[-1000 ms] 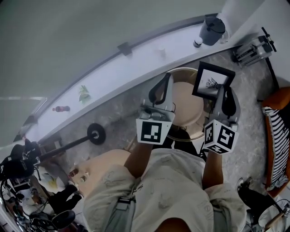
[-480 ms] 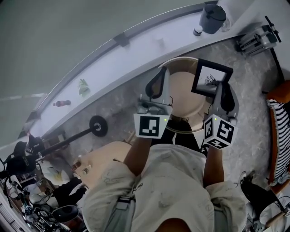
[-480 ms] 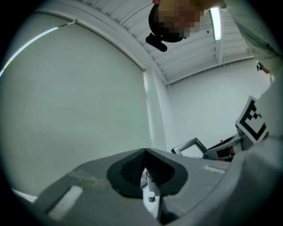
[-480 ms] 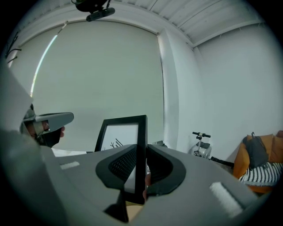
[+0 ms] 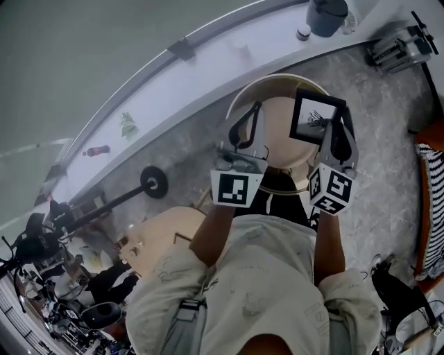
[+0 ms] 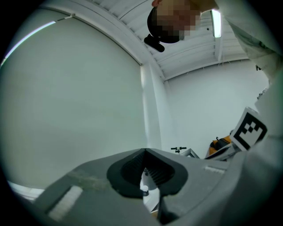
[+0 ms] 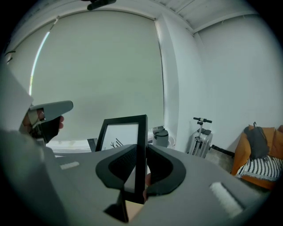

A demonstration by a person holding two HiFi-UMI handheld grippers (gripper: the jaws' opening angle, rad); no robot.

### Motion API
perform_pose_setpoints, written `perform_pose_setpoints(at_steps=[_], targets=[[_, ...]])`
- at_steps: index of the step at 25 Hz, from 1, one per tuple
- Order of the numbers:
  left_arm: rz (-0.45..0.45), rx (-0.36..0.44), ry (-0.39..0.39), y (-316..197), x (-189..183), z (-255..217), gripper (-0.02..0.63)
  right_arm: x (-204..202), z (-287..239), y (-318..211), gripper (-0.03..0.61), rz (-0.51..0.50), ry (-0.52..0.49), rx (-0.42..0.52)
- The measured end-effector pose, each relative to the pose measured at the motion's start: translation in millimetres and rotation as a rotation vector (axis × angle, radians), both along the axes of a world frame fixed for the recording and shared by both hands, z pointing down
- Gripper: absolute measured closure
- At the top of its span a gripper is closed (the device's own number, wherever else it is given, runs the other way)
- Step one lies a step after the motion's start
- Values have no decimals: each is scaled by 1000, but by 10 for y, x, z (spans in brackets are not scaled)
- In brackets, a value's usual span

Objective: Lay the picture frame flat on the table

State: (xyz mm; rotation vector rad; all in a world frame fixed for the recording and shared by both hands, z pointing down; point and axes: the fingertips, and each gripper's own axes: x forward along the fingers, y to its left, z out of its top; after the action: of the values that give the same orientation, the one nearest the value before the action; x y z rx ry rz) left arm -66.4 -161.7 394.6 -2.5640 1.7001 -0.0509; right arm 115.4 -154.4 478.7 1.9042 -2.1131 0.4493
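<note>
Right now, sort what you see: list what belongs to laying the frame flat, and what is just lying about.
Job in hand:
- picture frame, clamped in the right gripper
- round table beneath it
- left gripper, shut and empty

Lying about:
- grey lidded container on the ledge
- red bottle
- suitcase
- striped cushion
</note>
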Motion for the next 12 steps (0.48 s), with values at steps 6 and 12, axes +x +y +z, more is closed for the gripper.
perform_pose_setpoints(at_steps=[6, 12], targets=[[22, -46, -41, 56, 134, 239, 611, -14, 533, 56, 505, -24, -11, -98], [16, -93, -57, 42, 164, 456, 611, -33, 1081, 72, 505, -45, -5, -196]])
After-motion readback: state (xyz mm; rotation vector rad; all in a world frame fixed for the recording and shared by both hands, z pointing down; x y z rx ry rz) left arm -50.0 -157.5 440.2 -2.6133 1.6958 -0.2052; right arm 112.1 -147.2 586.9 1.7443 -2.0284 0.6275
